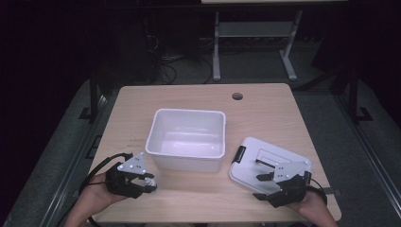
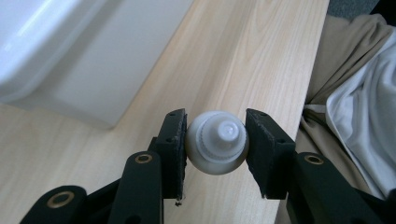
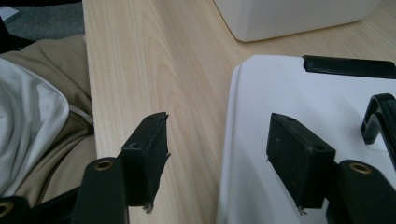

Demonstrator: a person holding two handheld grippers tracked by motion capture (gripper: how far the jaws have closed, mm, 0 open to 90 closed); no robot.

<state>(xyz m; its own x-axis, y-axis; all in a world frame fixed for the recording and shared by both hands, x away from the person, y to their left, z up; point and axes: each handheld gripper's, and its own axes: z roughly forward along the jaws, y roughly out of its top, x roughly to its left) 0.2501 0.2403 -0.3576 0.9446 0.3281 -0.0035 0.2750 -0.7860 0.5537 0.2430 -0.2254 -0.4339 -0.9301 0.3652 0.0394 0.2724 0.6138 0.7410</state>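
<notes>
- The left hand-held gripper [image 1: 147, 182] is sitting at about 7 o'clock on the desk [image 1: 265, 111] in the high view, just off the near-left corner of the white plastic bin [image 1: 187, 138].
- Its 2 jaws are pinching a small white bottle [image 2: 217, 147] by its rounded body; in the left gripper view both black pads are pressing on the bottle's sides and the ribbed screw cap [image 2: 224, 133] is pointing toward the camera.
- In that view the bottle is showing against bare wood, with the bin's wall up at 10 o'clock.
- The bin is standing open near the centre of the desk, its inside bare as far as the high view is showing.
- The right hand-held gripper [image 1: 263, 171] is sitting at about 5 o'clock on the desk, its jaws spread wide with nothing between them.
- In the right gripper view 1 jaw is lying over the bare wood and the other over the white bin lid [image 3: 299, 126], so the lid's near edge is falling between them; whether either pad is touching the lid I cannot tell.
- The lid is lying flat on the desk at 4 o'clock from the bin, close beside it, with a black latch [image 1: 239, 154] on its left edge.
- A round cable hole [image 1: 237, 96] is sitting at 12 o'clock, near the far edge.
</notes>
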